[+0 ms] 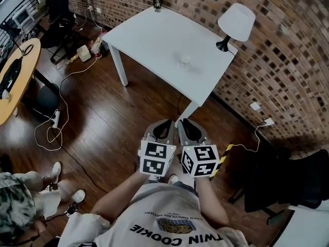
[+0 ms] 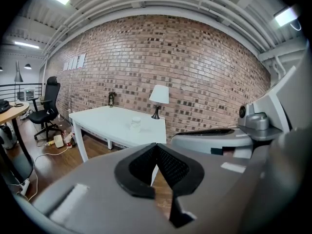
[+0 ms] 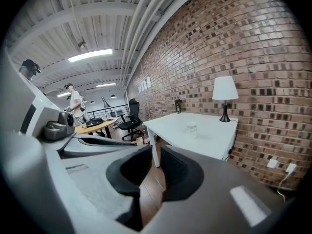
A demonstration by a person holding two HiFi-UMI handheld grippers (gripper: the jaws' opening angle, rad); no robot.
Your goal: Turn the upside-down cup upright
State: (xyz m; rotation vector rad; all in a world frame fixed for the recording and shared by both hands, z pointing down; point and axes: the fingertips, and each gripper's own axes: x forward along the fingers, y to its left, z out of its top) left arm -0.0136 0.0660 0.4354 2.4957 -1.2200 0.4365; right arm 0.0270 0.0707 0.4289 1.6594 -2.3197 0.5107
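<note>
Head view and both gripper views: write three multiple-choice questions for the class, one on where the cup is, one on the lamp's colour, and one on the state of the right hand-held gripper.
1. Where is the cup? A on a chair; B on the white table, near its middle; C on a shelf.
2. What colour is the lamp shade? A white; B red; C green.
3. The right hand-held gripper is: A clamped on the cup; B clamped on the lamp; C empty, jaws slightly apart.
Answers: B, the cup stands alone on the tabletop; A, the shade is white above a dark stand; C, nothing sits between its jaws.
</note>
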